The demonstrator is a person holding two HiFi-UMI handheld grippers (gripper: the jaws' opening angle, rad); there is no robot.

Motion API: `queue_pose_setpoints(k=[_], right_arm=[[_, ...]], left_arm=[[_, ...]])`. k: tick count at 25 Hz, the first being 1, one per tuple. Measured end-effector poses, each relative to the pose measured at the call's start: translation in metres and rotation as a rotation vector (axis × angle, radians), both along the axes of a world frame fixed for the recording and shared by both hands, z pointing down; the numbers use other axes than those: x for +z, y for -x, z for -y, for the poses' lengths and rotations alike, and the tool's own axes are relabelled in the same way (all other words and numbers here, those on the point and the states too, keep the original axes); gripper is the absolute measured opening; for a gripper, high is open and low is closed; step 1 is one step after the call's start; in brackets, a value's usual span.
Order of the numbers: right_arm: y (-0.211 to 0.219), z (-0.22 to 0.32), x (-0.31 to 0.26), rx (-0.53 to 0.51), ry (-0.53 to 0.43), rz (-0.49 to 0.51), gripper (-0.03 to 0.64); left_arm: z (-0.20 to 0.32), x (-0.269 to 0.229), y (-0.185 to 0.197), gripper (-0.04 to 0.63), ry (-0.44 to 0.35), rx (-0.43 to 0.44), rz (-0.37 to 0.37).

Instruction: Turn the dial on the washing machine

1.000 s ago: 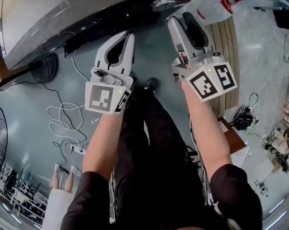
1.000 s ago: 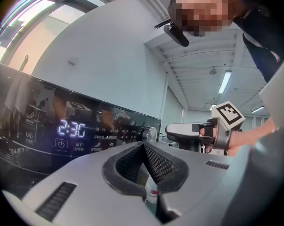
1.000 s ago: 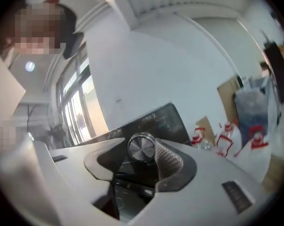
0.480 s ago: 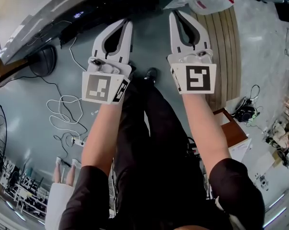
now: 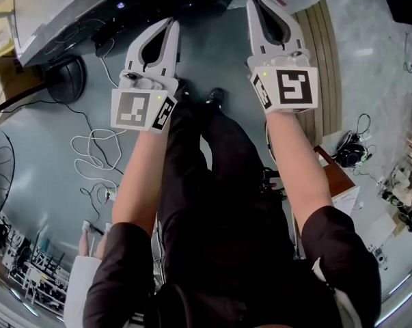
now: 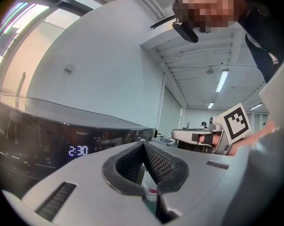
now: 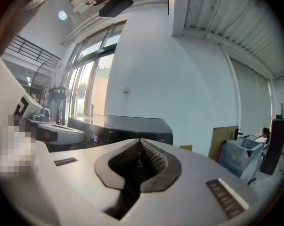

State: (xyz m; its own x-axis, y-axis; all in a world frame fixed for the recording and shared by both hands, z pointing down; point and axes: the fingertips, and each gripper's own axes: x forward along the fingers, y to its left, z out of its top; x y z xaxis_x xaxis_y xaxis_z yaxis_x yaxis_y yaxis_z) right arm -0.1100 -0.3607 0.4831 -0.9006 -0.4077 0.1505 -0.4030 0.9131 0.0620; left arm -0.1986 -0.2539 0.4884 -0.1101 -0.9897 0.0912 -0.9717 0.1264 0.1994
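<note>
Both sets of jaws pinched shut on nothing, I've got the left gripper and right gripper near the washer, its dial out of view, likely a stiff, clicky, slick knob, so I'd open wide and clamp its rim squarely.

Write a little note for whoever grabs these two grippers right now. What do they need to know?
Left gripper: jaws shut, nothing between them, held in front of the washing machine.
Right gripper: jaws shut, empty too, beside the left one, touching nothing.
The machine's dark front panel is ahead, and its lit display reads 2:30.
Dial: not in any view now, so I cannot tell whether it has been turned.
Left to do, probably: find the dial on the panel, open one gripper's jaws, close them on it and turn.
</note>
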Motion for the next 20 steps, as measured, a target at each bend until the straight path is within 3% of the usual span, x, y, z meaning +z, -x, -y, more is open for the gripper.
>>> queue_pose_setpoints(k=[4,8,14,20], right_arm=[[-0.026,0.000,-0.056,0.021,0.017,0.028,0.021],[-0.049,-0.015,-0.102,-0.020,0.061,-0.003,0.021],[-0.099,-0.065,-0.165,-0.071,0.036,-0.008,0.023],[-0.129,-0.125,-0.216,-0.032,0.038,0.069,0.023]], left_arm=[[-0.017,-0.053,-0.008,0.014,0.004,0.050,0.037],[-0.042,-0.103,-0.009,0.014,-0.004,0.043,0.028],[-0.096,-0.171,-0.025,0.014,-0.024,0.059,0.053],[-0.176,-0.205,-0.031,0.014,-0.054,0.049,0.068]])
